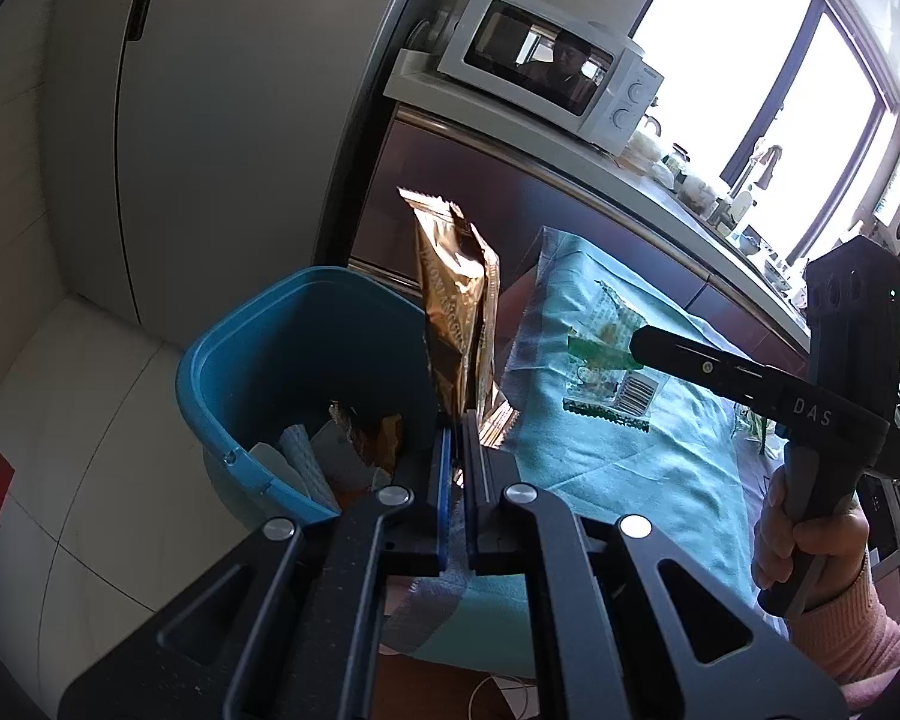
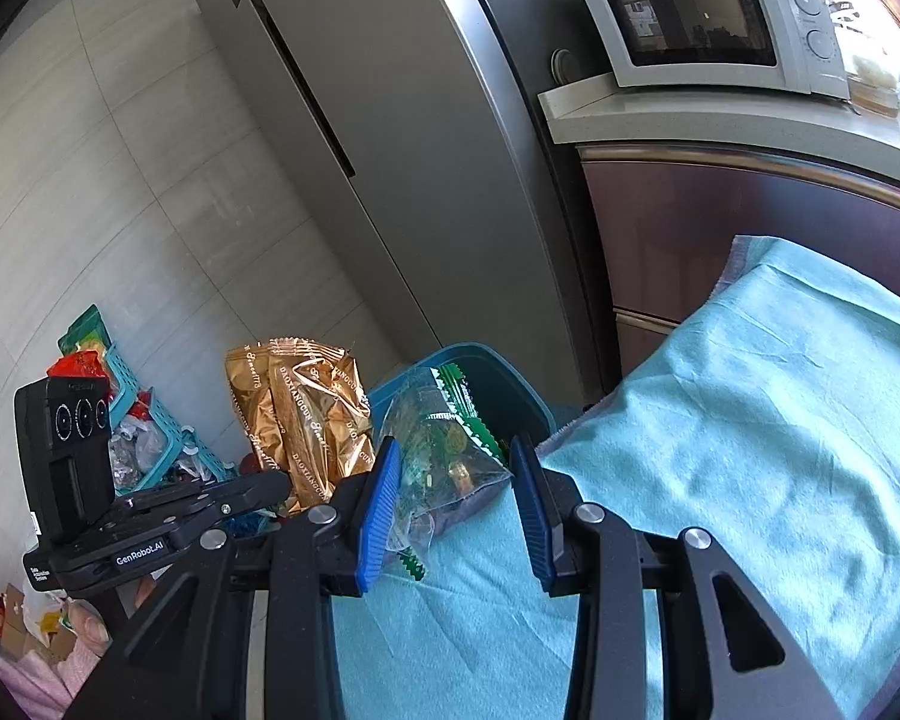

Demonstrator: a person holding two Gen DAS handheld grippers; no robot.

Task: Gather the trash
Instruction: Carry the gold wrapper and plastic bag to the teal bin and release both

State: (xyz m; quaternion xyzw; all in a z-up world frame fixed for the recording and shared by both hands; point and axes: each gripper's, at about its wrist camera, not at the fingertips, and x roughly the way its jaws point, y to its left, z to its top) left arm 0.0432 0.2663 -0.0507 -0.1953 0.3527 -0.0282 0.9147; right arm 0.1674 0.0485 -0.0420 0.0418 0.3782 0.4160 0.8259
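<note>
Over blue bin [image 1: 282, 324] rim | left gripper [image 1: 456, 444] clamps gold wrapper [image 1: 459, 312] | right gripper [image 2: 456, 474] agape

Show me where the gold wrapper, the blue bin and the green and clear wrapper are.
gold wrapper [image 1: 459, 312], left wrist view, middle of its crinkled face.
blue bin [image 1: 210, 372], left wrist view, its left rim.
green and clear wrapper [image 2: 444, 450], right wrist view, its clear middle.

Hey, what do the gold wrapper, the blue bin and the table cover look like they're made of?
Gold wrapper: likely metallized plastic film; shiny, creased, with a crimped seal, pinched in the left claw.
Blue bin: moulded plastic by its look, with a smooth, slightly glossy wall and rolled rim.
Table cover: probably woven cloth; matte turquoise, softly wrinkled, with a stitched edge.
</note>
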